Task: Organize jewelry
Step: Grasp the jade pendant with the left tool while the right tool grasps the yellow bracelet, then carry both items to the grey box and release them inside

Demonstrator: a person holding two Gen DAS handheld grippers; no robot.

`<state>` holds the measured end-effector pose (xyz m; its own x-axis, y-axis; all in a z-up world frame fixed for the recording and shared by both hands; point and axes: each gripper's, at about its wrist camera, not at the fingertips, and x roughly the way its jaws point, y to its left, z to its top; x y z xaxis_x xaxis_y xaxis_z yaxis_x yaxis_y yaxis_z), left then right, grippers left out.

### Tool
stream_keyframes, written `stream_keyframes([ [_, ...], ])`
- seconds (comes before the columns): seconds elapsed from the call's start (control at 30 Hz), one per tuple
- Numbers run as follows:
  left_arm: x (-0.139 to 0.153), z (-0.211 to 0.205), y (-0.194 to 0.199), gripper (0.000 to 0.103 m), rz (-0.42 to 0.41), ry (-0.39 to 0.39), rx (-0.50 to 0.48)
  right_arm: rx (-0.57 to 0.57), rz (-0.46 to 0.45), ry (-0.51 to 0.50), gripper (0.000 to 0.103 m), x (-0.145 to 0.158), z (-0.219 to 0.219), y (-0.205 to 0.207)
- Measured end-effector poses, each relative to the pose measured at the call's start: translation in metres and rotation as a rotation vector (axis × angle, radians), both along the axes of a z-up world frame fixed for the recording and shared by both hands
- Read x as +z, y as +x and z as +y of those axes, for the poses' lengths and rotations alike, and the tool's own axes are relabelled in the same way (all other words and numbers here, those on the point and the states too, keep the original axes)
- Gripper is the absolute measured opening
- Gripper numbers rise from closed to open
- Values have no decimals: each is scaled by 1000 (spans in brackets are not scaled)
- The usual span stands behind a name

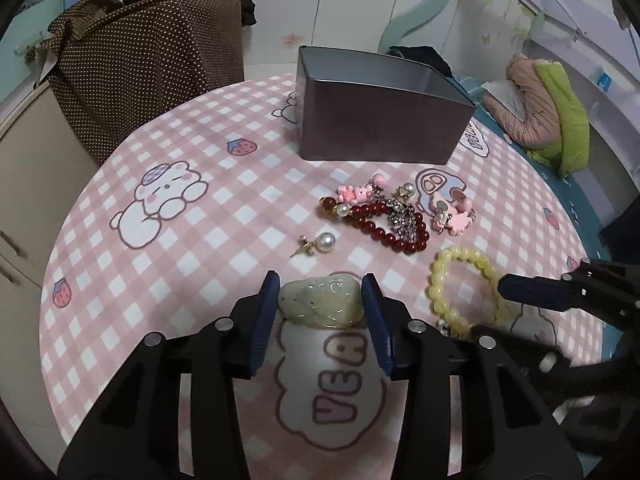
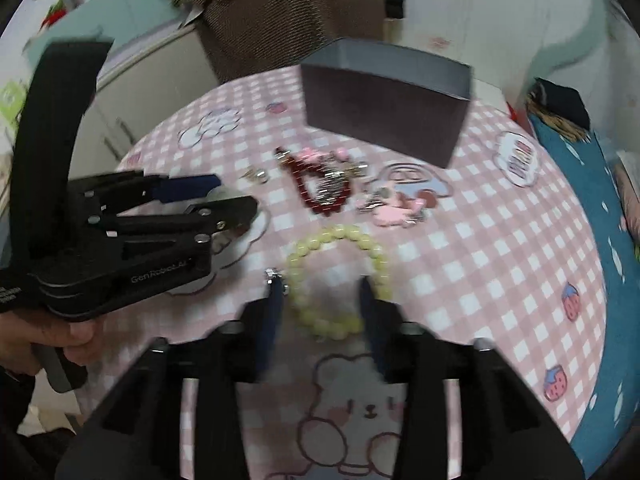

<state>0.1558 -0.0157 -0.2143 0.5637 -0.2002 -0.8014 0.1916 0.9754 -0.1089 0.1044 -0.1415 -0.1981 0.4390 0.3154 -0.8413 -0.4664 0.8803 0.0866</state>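
Note:
My left gripper (image 1: 320, 292) has its blue pads against both sides of a pale green jade pendant (image 1: 320, 302) on the pink checked cloth (image 1: 200, 240). My right gripper (image 2: 320, 292) is open around a yellow bead bracelet (image 2: 340, 276), which also shows in the left wrist view (image 1: 460, 280). Beyond lie a pearl earring (image 1: 320, 242), a red bead bracelet (image 1: 384, 224), pink charms (image 1: 452, 212) and a rhinestone piece (image 1: 404, 216). An open grey metal box (image 1: 380, 120) stands at the back. The right wrist view is blurred.
A brown dotted cloth (image 1: 152, 56) covers something behind the table at the left. A bed with a pink and green jacket (image 1: 548, 112) lies to the right. The left gripper shows at the left of the right wrist view (image 2: 224, 200).

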Motion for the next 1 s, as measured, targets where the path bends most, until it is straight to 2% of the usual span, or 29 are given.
stream_keyframes([
  [0.07,1,4,-3,42,3,-5,4,9,12,-6,40,-3,5,1],
  [0.13,1,8,-6,42,4,-9,6,13,11,-84,39,-11,10,3],
  [0.2,2,11,-9,42,5,-14,6,40,-3,-94,33,-12,11,1],
  [0.27,3,13,-12,42,3,-19,5,61,1,-103,8,-12,12,-1],
  [0.4,10,12,-17,42,-10,-33,-6,76,21,-97,8,-11,9,-3],
  [0.6,27,8,-22,42,-43,-53,-22,17,45,78,8,9,-6,-3],
  [0.73,47,6,-20,42,-79,-64,-28,-12,27,167,8,31,-16,2],
  [1.0,85,3,-2,42,-154,-66,-41,-33,-33,277,8,73,-29,18],
])
